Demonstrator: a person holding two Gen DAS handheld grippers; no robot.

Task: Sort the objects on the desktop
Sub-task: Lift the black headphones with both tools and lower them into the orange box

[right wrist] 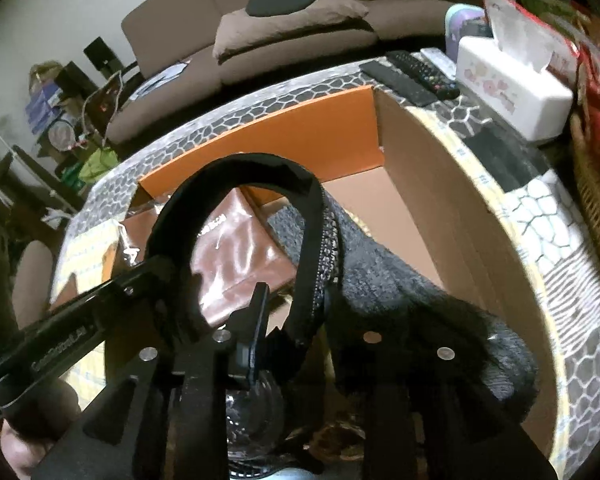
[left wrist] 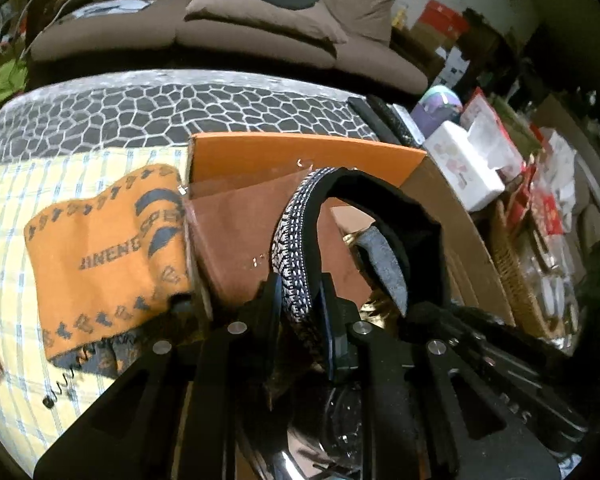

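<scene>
Black fabric with a patterned white-and-black trim, looks like a strap or band (left wrist: pixel 296 248), arches between the two claws right above the open cardboard box (right wrist: pixel 432 184). The left claw (left wrist: pixel 300 300) is pinching one end of it, jaws pressed tight on the trim. The right claw (right wrist: pixel 296 312) has the other end between its jaws, but they stand a little apart and I can't see them pressing, so I'd call it let go. To do this bit well, I reckon: lower it clear inside the box walls, then release left too, so nothing snags on the flap. Both claws tilt steeply down. Just below them, a grey knit thing (right wrist: pixel 380 272) and a brown packet (right wrist: pixel 236 248) sit in the box; an orange cloth (left wrist: pixel 100 248) lies left of the left claw.
</scene>
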